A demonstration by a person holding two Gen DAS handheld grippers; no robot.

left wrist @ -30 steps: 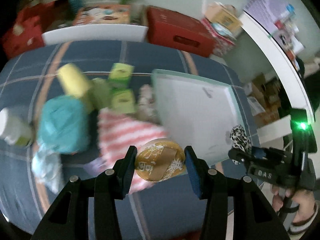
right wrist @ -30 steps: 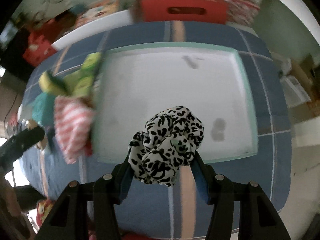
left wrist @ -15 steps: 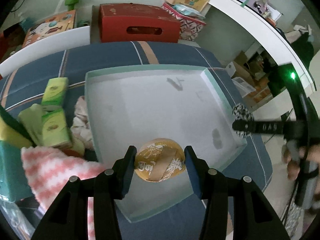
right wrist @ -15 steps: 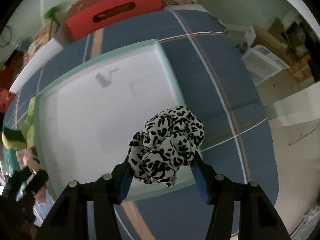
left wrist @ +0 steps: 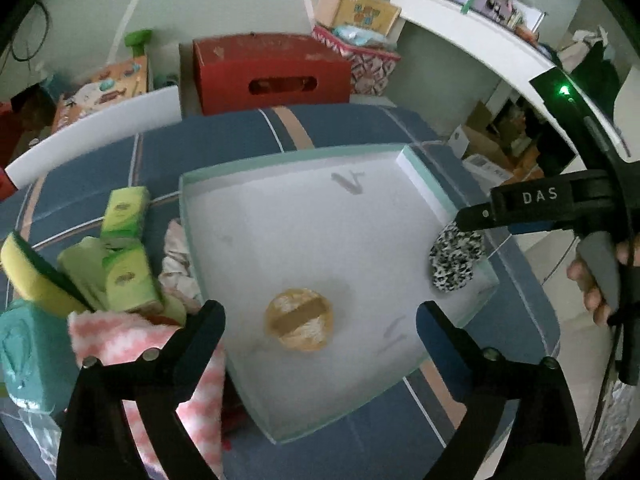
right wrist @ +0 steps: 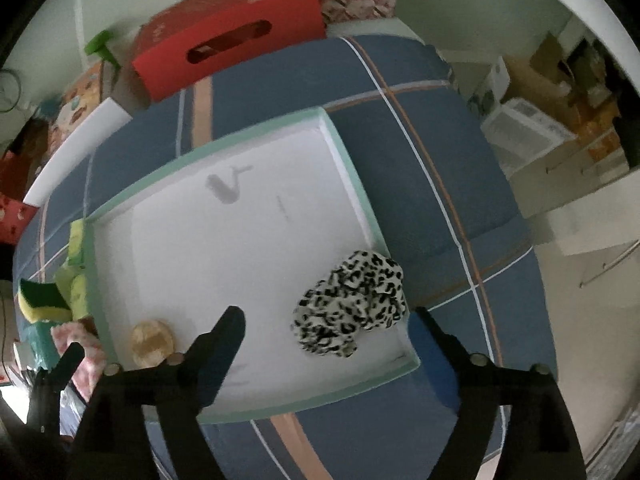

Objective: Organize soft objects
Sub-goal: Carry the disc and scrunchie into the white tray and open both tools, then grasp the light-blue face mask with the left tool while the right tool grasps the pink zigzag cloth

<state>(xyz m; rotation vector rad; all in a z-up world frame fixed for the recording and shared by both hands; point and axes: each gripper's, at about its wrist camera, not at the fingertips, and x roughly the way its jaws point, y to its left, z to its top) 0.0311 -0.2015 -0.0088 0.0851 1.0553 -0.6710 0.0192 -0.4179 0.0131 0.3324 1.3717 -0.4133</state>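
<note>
At the bottom of the left wrist view, the left gripper (left wrist: 320, 310) has its two black fingers spread wide and holds nothing. Just beyond them, in the lower middle of the frame, a round golden-yellow pad with a tan band (left wrist: 299, 324) lies flat on the white floor of the shallow white tray with a mint-green rim (left wrist: 280, 160), near its front edge. At the bottom of the right wrist view, the right gripper (right wrist: 326, 322) is likewise spread wide and empty; the black-and-white leopard-print fabric scrunchie (right wrist: 350, 302) lies between and just past its fingertips, in the tray's near right corner, leaning on the rim. The tray sits on a blue plaid bedcover (left wrist: 224, 136). At the left of the left wrist view, beside the tray, are a pink-and-white checked cloth (left wrist: 132, 340), green tissue packs (left wrist: 124, 212), a yellow-and-green sponge (left wrist: 30, 276) and a teal soft block (left wrist: 28, 356). Farthest off, at the upper middle, stands a red cardboard box (left wrist: 268, 72).
</note>
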